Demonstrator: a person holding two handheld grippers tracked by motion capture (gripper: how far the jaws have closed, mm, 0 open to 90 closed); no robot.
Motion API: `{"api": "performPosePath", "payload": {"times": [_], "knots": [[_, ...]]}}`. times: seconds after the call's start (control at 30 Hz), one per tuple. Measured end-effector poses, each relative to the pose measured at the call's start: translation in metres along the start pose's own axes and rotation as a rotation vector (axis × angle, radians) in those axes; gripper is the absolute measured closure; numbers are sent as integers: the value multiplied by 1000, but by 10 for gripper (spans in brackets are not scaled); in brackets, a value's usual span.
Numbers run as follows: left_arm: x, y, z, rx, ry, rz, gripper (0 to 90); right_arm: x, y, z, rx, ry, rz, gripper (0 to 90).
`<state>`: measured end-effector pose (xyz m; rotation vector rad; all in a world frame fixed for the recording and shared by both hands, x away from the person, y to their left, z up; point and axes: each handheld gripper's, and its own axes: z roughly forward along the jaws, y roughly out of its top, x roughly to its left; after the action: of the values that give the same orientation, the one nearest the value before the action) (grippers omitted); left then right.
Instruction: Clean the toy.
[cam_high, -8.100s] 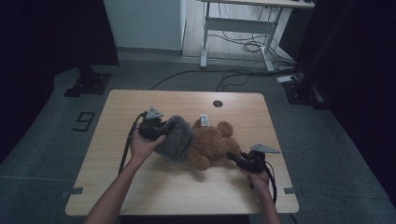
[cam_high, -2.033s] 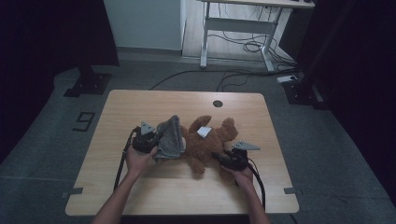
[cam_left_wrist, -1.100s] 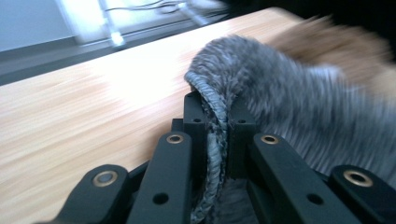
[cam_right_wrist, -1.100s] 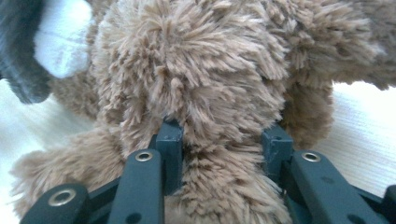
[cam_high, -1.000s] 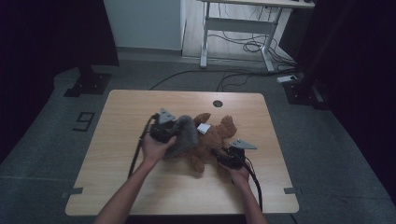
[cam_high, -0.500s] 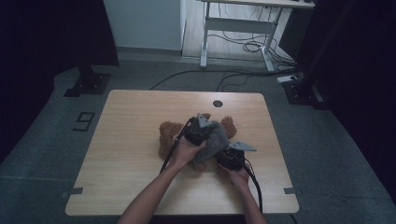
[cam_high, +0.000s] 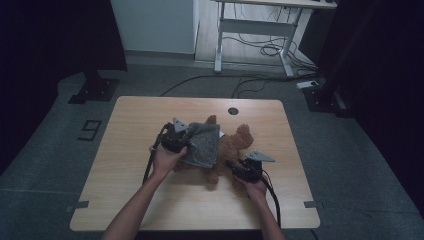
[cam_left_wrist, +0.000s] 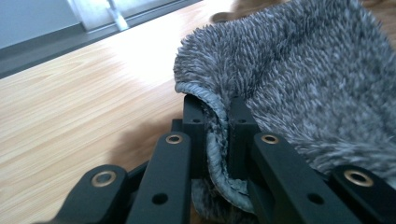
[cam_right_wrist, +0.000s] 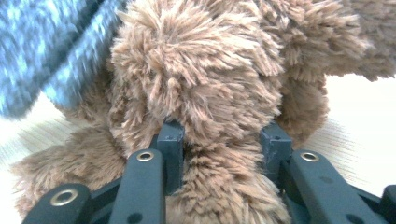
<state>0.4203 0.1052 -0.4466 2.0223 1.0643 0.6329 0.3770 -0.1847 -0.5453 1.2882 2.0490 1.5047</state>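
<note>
While the right tongs (cam_right_wrist: 219, 140) clamp a limb of the shaggy brown plush teddy bear (cam_high: 235, 150), pinning it flat near the middle of the pale wooden table (cam_high: 125, 200), the left tongs (cam_left_wrist: 217, 121) are nearly closed on the rolled hem of a small grey fuzzy knitted garment (cam_high: 204, 144) and hold it draped over the bear's near-left part. This split of work makes sense: one hand anchors the toy so it cannot slide, and the other is free to stretch and pull the cloth across it, probably to dress or cover it. In the left gripper view the grey hem stands upright between the two black jaws, pinched tight, with the rest of the cloth spreading away to the right. In the right gripper view the jaws stand narrow on either side of a thick brown tuft, and the grey cloth hangs at the upper left of the bear. Compared with half a second ago, the left tongs and the garment have swung back from the bear's right side to its left, so the bear's head and far limbs, then mostly covered, now show beyond the cloth. Compared with one second ago, the cloth lies lower and flatter on the bear. The right tongs have kept their place on the bear throughout.
</note>
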Motion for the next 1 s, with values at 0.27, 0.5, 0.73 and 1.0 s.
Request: {"api": "performPosePath", "payload": {"times": [0.27,0.5,0.73,1.0], "knots": [[45,-35,-2,38,45,-112,812,-1,0,0,-2,6,7,619],[59,-75,9,129,41,-158,813,-2,0,1,2,16,22,619],[53,-89,23,123,-48,-212,819,0,0,5,-8,13,-31,633],[66,-67,28,94,-40,-252,820,-9,17,28,-5,-20,-58,638]]}}
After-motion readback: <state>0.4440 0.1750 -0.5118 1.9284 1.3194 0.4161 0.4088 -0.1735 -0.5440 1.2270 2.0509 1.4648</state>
